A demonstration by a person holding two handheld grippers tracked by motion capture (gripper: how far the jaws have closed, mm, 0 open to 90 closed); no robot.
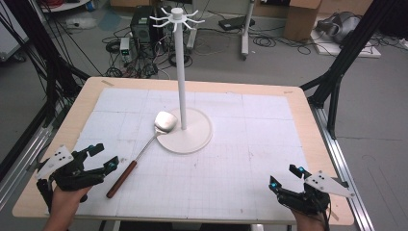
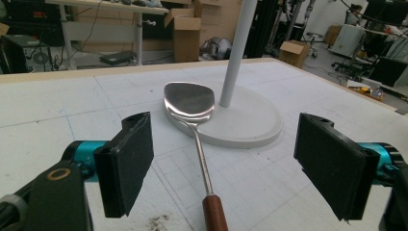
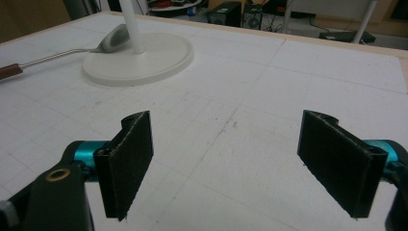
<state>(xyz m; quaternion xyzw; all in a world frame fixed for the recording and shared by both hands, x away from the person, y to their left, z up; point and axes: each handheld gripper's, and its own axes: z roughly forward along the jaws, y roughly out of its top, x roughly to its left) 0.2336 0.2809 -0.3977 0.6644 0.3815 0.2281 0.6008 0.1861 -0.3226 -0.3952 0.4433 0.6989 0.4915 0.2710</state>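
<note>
**Spatula lies ahead of the open left gripper**

In the high view the spatula [image 1: 142, 150] lies on the table [image 1: 298, 103] left of centre. Its metal blade rests on the rim of the white stand [image 1: 185, 126], and its brown wooden handle runs down toward the lower left. The left gripper [image 1: 103, 157] sits at the lower left of the frame, just beside the handle's end but apart from it, its jaws spread wide with nothing between them.

In the left gripper view the handle comes up from the bottom edge between the two black jaws, untouched.

The right gripper [image 1: 287, 175] sits at the lower right, well apart from the spatula, jaws likewise spread and empty.
</note>
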